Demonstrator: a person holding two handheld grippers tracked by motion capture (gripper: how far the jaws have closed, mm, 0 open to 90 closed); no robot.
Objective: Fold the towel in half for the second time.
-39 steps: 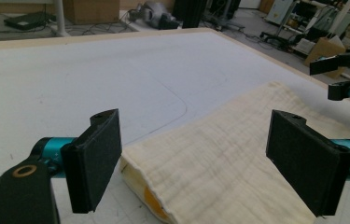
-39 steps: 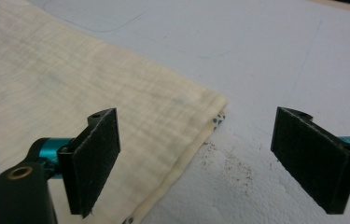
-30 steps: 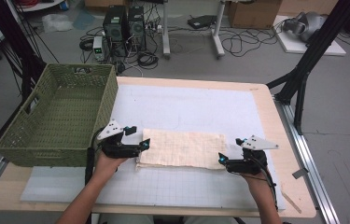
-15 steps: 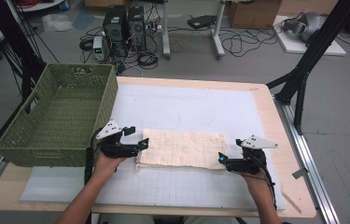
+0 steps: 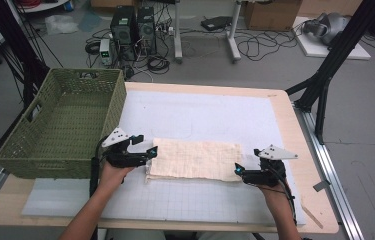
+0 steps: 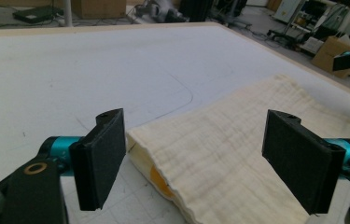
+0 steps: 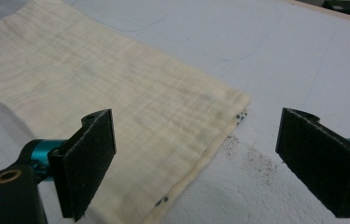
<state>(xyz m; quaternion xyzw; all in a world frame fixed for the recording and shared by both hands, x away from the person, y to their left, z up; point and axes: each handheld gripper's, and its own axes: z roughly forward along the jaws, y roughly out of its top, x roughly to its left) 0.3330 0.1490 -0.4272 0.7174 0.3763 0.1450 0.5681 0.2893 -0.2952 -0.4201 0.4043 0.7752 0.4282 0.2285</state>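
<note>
A white mat covers the counter (image 5: 285,105), a folded cream cloth (image 5: 195,159) lying near its front edge.

The left tongs (image 5: 147,154) stand spread wide at the cloth's left end, and the right tongs (image 5: 239,172) gape just as wide at its right end; neither grips the fabric. A green wicker basket (image 5: 60,125) sits at the counter's left side.

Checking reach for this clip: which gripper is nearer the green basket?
Left. The left gripper sits at the folded cloth's left end, beside the green basket; the right gripper is at the cloth's far end.
</note>
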